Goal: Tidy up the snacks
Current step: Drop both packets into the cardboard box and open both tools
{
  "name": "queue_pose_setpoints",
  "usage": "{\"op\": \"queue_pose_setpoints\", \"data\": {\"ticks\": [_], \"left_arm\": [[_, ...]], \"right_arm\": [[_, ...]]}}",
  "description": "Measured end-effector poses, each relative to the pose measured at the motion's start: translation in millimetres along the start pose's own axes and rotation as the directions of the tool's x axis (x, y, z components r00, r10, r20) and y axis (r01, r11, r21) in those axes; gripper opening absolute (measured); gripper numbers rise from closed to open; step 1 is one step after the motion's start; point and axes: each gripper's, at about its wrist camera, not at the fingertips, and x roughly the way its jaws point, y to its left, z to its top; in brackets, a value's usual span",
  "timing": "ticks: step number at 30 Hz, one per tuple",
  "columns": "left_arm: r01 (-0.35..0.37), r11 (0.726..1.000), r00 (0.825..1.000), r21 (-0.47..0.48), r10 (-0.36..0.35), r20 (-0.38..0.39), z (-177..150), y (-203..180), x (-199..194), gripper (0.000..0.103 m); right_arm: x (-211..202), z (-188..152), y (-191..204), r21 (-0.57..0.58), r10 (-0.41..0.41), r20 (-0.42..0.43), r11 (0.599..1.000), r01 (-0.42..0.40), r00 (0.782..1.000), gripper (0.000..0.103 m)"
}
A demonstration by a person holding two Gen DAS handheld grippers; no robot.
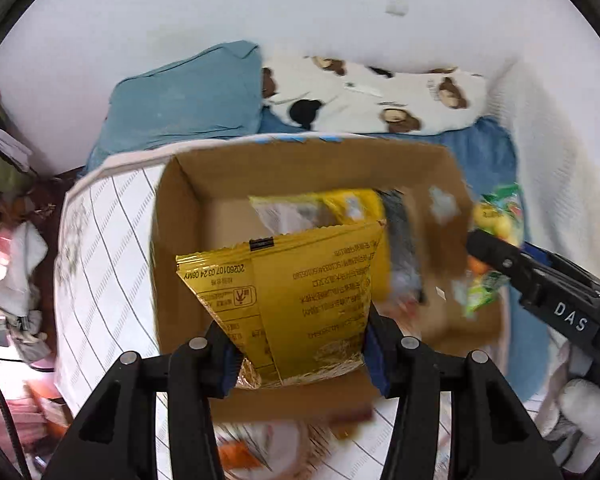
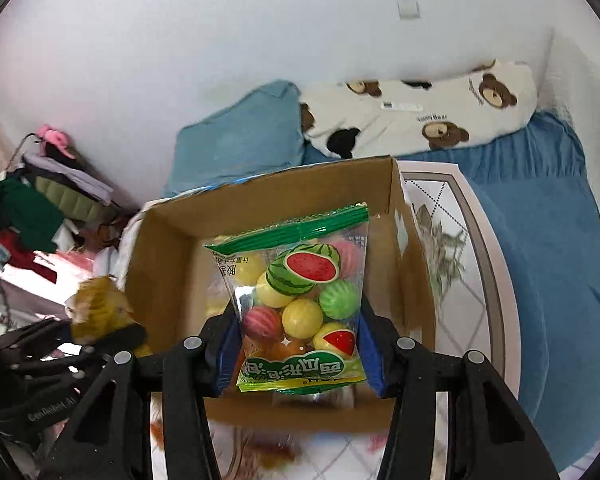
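My left gripper [image 1: 298,350] is shut on a yellow snack packet [image 1: 296,292] and holds it over the open cardboard box [image 1: 188,248]. Another yellow packet [image 1: 320,210] and other wrappers lie inside the box. My right gripper [image 2: 296,350] is shut on a clear bag of watermelon gum balls [image 2: 304,304] with a green top seal, held over the same box [image 2: 160,264]. The right gripper with its bag shows at the right of the left wrist view [image 1: 496,240]. The left gripper with its yellow packet shows at the left of the right wrist view [image 2: 100,312].
The box stands on a white patterned table [image 1: 100,264] beside a bed with a blue sheet [image 2: 540,240], a blue pillow [image 2: 236,144] and a bear-print pillow [image 2: 420,112]. Piled clothes [image 2: 40,208] lie at the left. Blurred orange wrappers [image 1: 240,452] lie near the table's front.
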Motion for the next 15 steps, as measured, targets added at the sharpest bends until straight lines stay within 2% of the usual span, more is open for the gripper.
{"op": "queue_pose_setpoints", "data": {"ticks": [5,8,10,11,13,14,15], "left_arm": [[-0.067,0.998,0.996,-0.019,0.066,-0.062,30.6,20.1,38.5,0.047],[-0.087,0.995,0.993,-0.043,0.083,-0.089,45.3,31.1,58.2,0.048],[-0.085,0.995,0.990,-0.057,0.078,-0.121,52.5,35.8,69.9,0.048],[-0.082,0.995,0.988,-0.064,0.073,-0.138,54.1,37.8,74.4,0.049],[-0.055,0.995,0.986,-0.083,0.040,-0.163,58.2,40.3,82.0,0.062],[-0.041,0.995,0.986,-0.095,0.025,-0.167,59.2,41.1,83.9,0.080],[-0.041,0.994,0.985,-0.100,0.023,-0.173,59.0,41.8,87.8,0.093]], "right_arm": [[60.1,39.9,-20.0,0.007,-0.070,-0.078,0.997,0.071,0.994,0.053],[88.5,48.8,-29.6,0.010,-0.113,-0.115,0.993,0.115,0.987,0.054],[98.2,51.3,-34.0,0.009,-0.141,-0.131,0.990,0.144,0.981,0.063],[102.7,53.5,-35.1,0.014,-0.140,-0.145,0.990,0.143,0.980,0.082],[110.1,55.3,-36.1,0.023,-0.128,-0.162,0.991,0.133,0.978,0.091],[112.7,56.8,-35.3,0.016,-0.139,-0.162,0.990,0.144,0.977,0.095],[107.9,53.6,-33.1,0.009,-0.139,-0.162,0.990,0.142,0.977,0.095]]}}
